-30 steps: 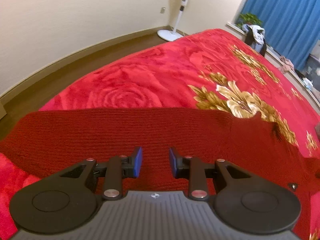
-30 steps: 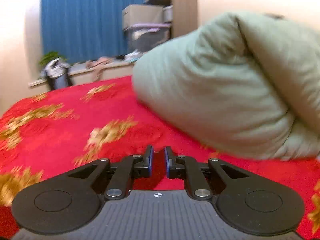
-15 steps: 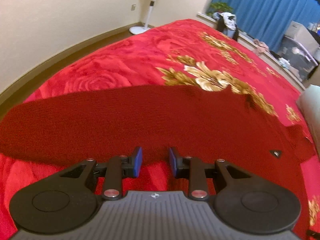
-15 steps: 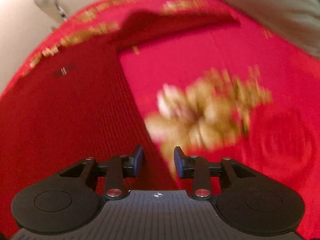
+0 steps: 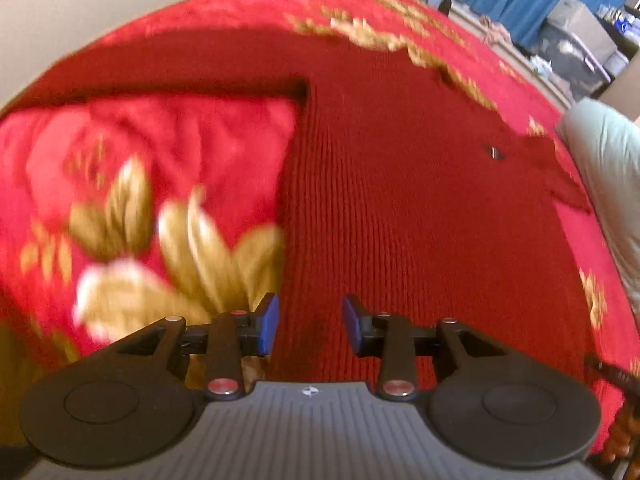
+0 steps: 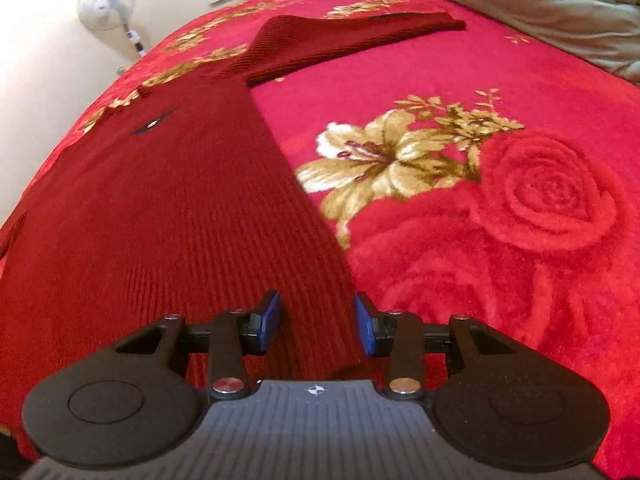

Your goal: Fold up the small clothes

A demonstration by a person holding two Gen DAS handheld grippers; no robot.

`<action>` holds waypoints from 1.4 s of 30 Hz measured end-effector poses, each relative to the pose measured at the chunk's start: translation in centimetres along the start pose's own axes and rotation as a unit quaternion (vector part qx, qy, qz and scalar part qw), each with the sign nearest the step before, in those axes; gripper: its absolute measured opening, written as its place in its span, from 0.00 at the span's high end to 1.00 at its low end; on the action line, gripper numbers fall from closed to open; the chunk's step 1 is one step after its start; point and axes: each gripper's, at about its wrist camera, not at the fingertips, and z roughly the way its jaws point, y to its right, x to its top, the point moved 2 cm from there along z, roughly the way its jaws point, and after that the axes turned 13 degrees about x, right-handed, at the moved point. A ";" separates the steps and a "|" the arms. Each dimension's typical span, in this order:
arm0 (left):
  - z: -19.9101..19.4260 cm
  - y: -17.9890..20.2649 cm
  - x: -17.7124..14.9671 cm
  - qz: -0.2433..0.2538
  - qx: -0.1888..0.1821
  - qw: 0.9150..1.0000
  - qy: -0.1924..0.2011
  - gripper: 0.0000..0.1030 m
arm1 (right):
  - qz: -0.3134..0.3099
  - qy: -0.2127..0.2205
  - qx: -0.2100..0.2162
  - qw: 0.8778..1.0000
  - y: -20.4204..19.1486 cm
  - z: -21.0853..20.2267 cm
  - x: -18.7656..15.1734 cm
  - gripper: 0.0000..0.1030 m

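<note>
Spread flat across a red plush bedspread (image 6: 500,264) patterned with gold flowers and roses: a dark red ribbed knit sweater (image 6: 168,200), one sleeve stretched to the far right, the other to the far left. Poised over its near hem, left gripper (image 5: 308,322) at the left side edge, right gripper (image 6: 316,322) at the right side edge. Blue pads of both part-way open, having just been opening, knit fabric showing between them, nothing clamped. Far right, a pale green duvet (image 6: 540,4); far left, a white pedestal fan (image 6: 106,4).
</note>
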 end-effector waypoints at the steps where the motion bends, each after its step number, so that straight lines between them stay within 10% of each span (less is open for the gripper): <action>1: 0.3 -0.1 -0.9 -0.001 0.004 1.000 -0.006 0.62 | -0.003 0.000 0.005 1.000 -0.1 -0.2 -0.2 0.59; 9: 1.6 0.0 -3.6 -0.003 0.028 0.999 -0.027 0.61 | -0.003 0.001 0.045 0.999 -0.2 -0.2 -0.6 0.81; 11: 1.5 0.4 -3.7 0.003 0.016 1.000 -0.020 0.88 | 0.006 0.013 0.054 0.998 0.1 -0.7 -0.4 0.83; 15: -1.2 0.7 -3.9 0.005 -0.008 0.999 0.037 0.91 | 0.035 0.118 0.108 0.987 0.7 -5.3 1.2 0.86; 20: -1.7 -0.3 -5.0 -0.016 0.003 0.999 0.039 0.90 | 0.058 0.092 0.052 0.993 1.8 -4.9 0.3 0.95; 24: -0.2 -1.8 -5.1 -0.043 0.006 0.999 0.003 0.82 | 0.040 0.067 0.028 0.997 1.4 -3.1 -0.4 0.91; 27: -0.8 -1.9 -5.2 -0.044 -0.010 0.999 0.009 0.47 | 0.036 0.083 0.007 0.996 1.3 -3.4 -0.5 0.70; 34: 0.7 -1.2 -6.6 -0.026 0.009 0.999 -0.037 0.49 | 0.011 0.053 -0.014 0.998 1.6 -1.7 -1.4 0.64; 39: 0.8 -0.6 -7.1 -0.001 0.017 0.999 -0.029 0.85 | -0.024 0.052 -0.015 0.998 0.6 -1.3 -1.7 0.84; 42: 0.1 -0.4 -7.1 0.005 0.014 1.000 -0.013 0.90 | -0.020 0.064 -0.011 0.998 0.7 -2.0 -1.4 0.90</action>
